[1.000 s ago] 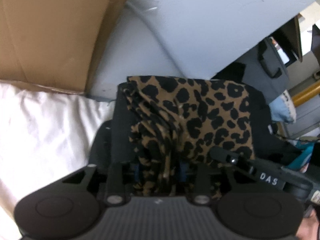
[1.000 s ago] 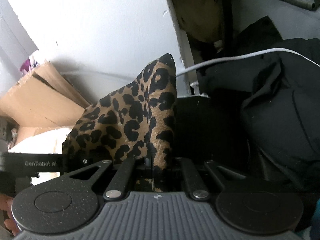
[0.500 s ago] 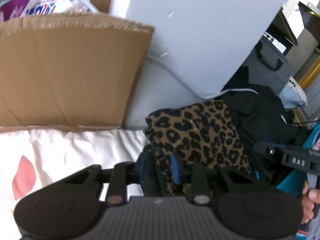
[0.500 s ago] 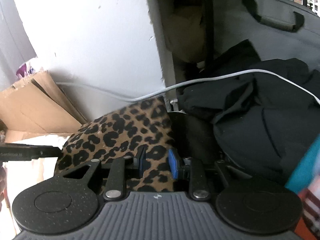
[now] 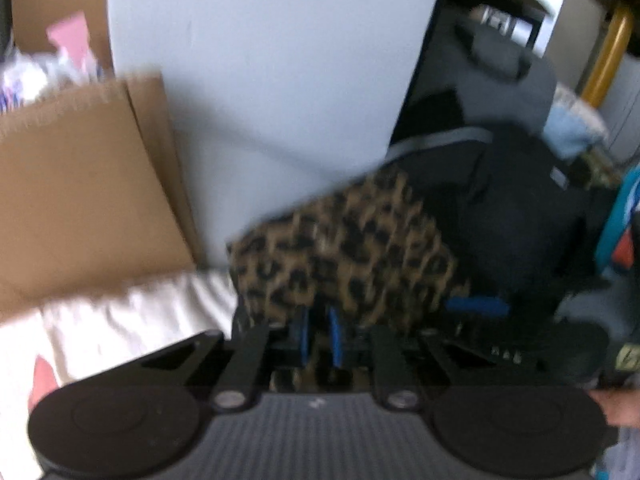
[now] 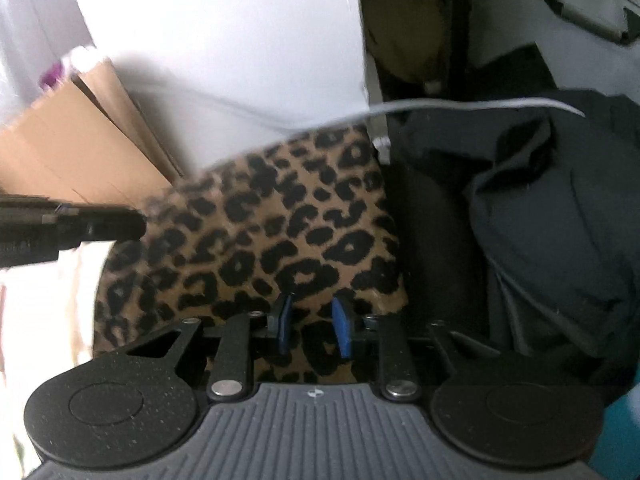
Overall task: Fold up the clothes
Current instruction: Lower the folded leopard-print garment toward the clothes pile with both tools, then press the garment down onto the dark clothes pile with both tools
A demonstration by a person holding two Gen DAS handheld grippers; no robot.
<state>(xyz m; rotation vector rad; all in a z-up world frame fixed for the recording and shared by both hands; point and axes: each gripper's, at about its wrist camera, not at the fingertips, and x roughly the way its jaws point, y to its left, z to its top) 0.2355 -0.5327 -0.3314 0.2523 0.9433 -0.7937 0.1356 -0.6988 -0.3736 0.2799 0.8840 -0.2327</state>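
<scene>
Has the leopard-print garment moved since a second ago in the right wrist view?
Yes. The leopard-print garment then stood peaked, pinched in the right gripper; now it lies flattened and spread, lower against the white panel, the pads apart.

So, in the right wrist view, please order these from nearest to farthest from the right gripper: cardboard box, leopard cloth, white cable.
1. Leopard cloth: directly under and ahead of the right gripper, whose jaws stand apart without pinching it.
2. White cable: farther ahead, running across above the cloth's top edge.
3. Cardboard box: far left, by the wall.
</scene>
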